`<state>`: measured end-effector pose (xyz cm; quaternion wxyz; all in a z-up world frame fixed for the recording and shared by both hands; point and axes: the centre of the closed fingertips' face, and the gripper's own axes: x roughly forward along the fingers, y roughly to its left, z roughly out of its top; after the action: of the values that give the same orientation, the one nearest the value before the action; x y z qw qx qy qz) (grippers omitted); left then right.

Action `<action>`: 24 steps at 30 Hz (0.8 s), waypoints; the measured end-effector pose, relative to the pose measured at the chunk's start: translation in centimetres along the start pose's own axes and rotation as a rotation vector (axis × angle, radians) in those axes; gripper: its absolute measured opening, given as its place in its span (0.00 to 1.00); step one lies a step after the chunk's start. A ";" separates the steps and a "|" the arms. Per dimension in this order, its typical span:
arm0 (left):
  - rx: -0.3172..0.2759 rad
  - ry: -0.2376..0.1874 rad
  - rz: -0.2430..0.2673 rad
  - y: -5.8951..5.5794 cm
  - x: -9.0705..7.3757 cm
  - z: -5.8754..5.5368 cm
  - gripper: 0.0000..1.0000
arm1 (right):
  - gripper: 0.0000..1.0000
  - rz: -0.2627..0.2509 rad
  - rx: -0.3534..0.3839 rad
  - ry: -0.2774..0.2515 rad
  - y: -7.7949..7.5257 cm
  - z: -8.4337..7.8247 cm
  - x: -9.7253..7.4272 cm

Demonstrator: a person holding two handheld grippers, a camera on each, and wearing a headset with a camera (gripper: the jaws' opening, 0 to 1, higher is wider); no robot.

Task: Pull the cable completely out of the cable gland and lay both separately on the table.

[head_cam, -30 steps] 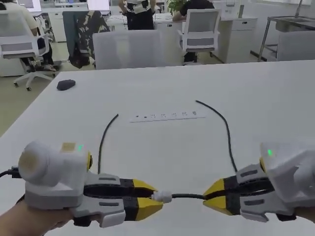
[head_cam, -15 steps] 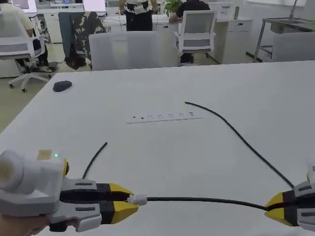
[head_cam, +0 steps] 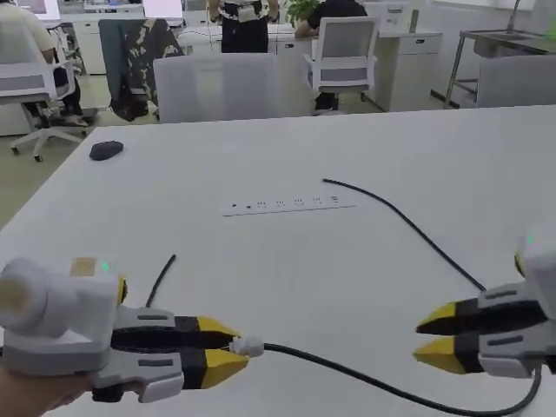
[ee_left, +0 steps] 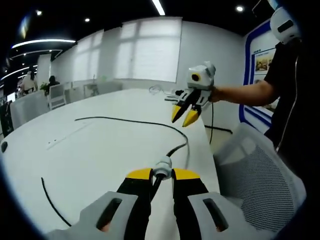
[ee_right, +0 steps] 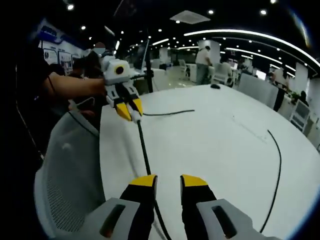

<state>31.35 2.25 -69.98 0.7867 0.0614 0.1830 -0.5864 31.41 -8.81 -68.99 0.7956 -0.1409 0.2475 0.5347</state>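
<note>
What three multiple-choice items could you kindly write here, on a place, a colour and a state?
1. Where is the white cable gland? A) at the left gripper's tips B) beside the power strip C) beside the mouse
2. What colour is the cable? A) red B) black C) white
3. How do the right gripper's jaws stand? A) shut on the cable B) shut, empty C) open
Key: 1 A, it sits between the yellow tips; 2 B, black throughout; 3 C, a gap parts its tips.
</note>
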 end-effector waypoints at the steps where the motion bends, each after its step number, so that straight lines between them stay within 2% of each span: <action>1: 0.004 -0.003 -0.005 -0.1 0.2 0.2 0.14 | 0.13 0.023 -0.027 -0.009 0.8 1.2 1.0; 2: 0.007 -0.005 -0.007 -0.2 0.4 0.3 0.14 | 0.13 0.036 -0.048 -0.010 1.3 1.9 1.6; 5: 0.019 -0.005 -0.014 -0.4 0.8 0.6 0.14 | 0.07 0.077 -0.127 0.027 2.8 2.7 3.9; 9: 0.036 0.000 -0.027 -0.9 1.1 0.8 0.14 | 0.03 0.119 -0.158 0.060 3.8 2.5 6.2; 15: 0.048 0.003 -0.039 -1.2 1.3 0.8 0.14 | 0.01 0.138 -0.171 0.081 4.2 2.1 7.1; 24: 0.054 0.015 -0.055 -1.3 1.9 0.6 0.14 | 0.00 0.144 -0.200 0.101 4.3 2.0 7.1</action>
<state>30.67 -0.06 -69.92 0.7668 0.0818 0.1747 -0.6122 30.09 -0.62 -71.05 0.7236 -0.2281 0.2419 0.6049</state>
